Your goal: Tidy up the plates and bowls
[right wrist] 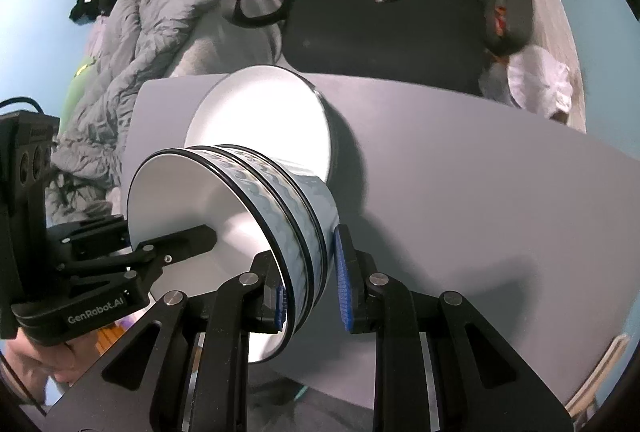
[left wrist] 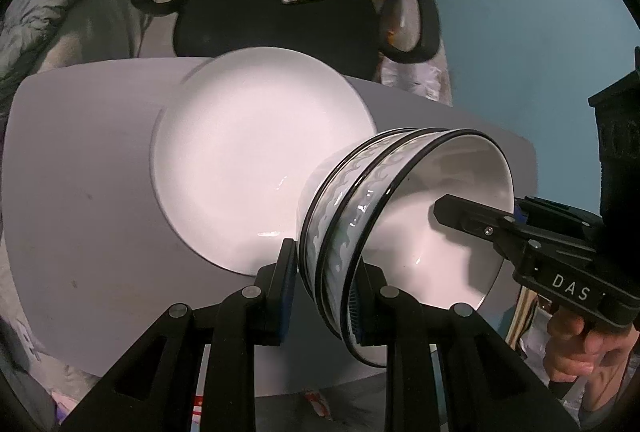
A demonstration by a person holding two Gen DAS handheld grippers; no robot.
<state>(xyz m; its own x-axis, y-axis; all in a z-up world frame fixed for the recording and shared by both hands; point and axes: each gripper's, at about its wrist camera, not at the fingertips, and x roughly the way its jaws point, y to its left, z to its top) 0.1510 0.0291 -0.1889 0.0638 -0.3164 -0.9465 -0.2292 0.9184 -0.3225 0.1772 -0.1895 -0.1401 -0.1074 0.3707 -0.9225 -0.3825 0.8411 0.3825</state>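
Note:
Two nested white bowls (left wrist: 360, 208) with blue wave bands and black rims sit on a white plate (left wrist: 248, 152) on the grey table. Both grippers straddle the bowls' wall from opposite sides. My left gripper (left wrist: 326, 296) has one finger outside and one inside the rim. My right gripper (right wrist: 310, 292) does the same on the other side of the bowls (right wrist: 280, 208); its finger shows inside the bowl in the left wrist view (left wrist: 464, 212). The plate (right wrist: 260, 116) lies beyond. The pads look close to the wall; firm contact is unclear.
The grey table (right wrist: 480, 192) stretches to the right of the plate. A black office chair (right wrist: 384, 16) with striped cloth stands behind the far edge. Bedding (right wrist: 132, 44) lies at the left.

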